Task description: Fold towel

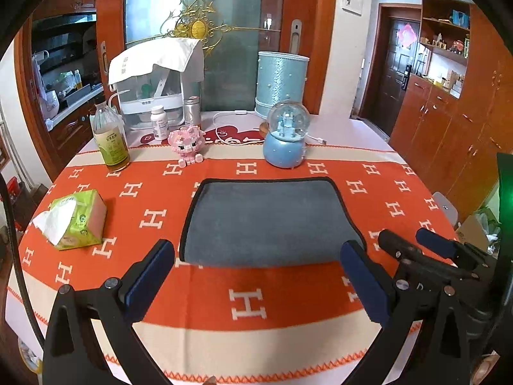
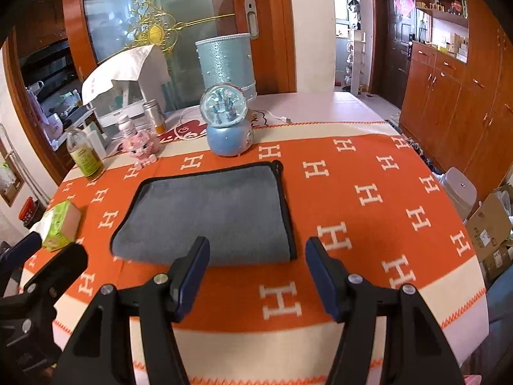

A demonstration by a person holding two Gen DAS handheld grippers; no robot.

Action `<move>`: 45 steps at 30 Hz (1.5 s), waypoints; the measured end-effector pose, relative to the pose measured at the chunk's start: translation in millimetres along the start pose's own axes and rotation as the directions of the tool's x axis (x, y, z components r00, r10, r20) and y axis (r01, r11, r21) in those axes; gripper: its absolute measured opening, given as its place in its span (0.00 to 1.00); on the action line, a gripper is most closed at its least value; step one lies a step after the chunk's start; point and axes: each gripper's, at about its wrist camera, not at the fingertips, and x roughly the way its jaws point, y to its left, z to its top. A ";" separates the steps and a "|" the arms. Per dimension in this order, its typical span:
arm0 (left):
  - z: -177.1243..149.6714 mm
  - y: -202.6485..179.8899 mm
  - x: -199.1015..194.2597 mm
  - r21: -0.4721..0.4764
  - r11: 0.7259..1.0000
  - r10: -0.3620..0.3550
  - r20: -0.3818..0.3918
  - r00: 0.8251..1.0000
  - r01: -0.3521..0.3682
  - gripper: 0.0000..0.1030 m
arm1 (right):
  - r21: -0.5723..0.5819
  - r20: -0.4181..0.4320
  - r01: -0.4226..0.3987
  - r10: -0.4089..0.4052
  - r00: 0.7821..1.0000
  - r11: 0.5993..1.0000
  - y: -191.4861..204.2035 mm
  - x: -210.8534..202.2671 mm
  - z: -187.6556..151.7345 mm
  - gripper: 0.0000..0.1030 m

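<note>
The left gripper (image 1: 256,276) hangs nearest, its two blue-padded fingers spread wide and empty, just short of the near edge of one grey towel (image 1: 271,221). The towel lies folded flat on the orange, H-patterned surface (image 1: 247,301). The right gripper (image 2: 256,272) is likewise spread and empty at the towel's near right corner. Beyond stand one snow globe (image 1: 287,134), one pink toy pig (image 1: 187,144), one bottle (image 1: 110,138). Only the right wrist view shows cardboard boxes (image 2: 490,224) on the floor; the tissue pack (image 1: 75,219) shows fully only in the left.

Bright even daylight, soft shadows, strong fisheye bending, dark vignetted corners, slight blur
</note>
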 end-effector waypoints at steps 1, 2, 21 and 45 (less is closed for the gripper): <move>-0.6 -0.3 -2.7 0.000 1.000 -0.002 0.001 1.000 0.002 0.99 | -0.006 0.000 -0.002 0.002 1.000 1.000 0.8 -5.4 -2.4 0.61; -2.3 -1.2 -7.7 0.001 1.000 -0.006 0.003 1.000 0.006 1.00 | -0.014 0.001 -0.003 0.003 1.000 1.000 1.9 -10.5 -4.3 0.61; -19.8 3.2 -68.0 -0.027 1.000 0.006 -0.027 1.000 -0.007 0.99 | -0.085 0.008 -0.023 0.023 1.000 0.996 13.9 -75.4 -26.4 0.68; -27.0 3.6 -91.7 -0.029 0.996 0.080 -0.014 0.997 -0.080 0.99 | -0.060 0.009 0.023 -0.023 1.000 0.998 8.3 -97.7 -34.1 0.68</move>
